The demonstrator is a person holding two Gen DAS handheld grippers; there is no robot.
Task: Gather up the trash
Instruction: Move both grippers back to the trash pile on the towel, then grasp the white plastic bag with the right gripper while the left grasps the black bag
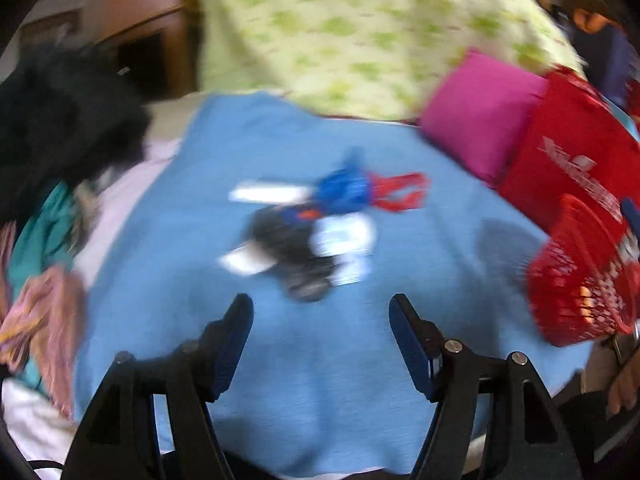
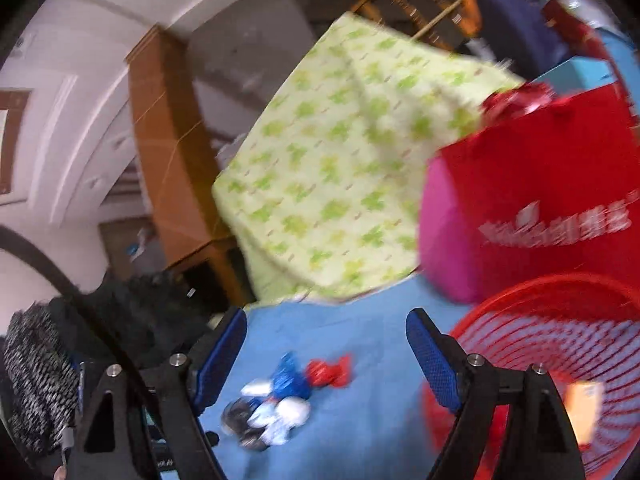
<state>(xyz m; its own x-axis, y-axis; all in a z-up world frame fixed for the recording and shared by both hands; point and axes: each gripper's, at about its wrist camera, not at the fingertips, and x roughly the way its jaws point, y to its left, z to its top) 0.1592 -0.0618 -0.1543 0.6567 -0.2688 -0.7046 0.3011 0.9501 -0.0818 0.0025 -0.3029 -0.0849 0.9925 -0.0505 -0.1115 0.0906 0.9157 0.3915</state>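
A small pile of trash (image 1: 320, 228) lies on a blue cloth (image 1: 280, 360): blue, red, white and dark wrappers, blurred by motion. It also shows in the right wrist view (image 2: 280, 400). A red mesh basket (image 1: 576, 280) stands at the right; in the right wrist view (image 2: 560, 360) something orange and red lies inside it. My left gripper (image 1: 321, 308) is open and empty, just short of the pile. My right gripper (image 2: 326, 328) is open and empty, above the cloth between pile and basket.
A red bag (image 1: 568, 168) and a pink cushion (image 1: 480, 116) sit behind the basket. A green-patterned quilt (image 1: 360, 28) is at the back. Dark and coloured clothes (image 1: 60, 128) pile up at the left. A person's hand (image 1: 624, 380) is at the right edge.
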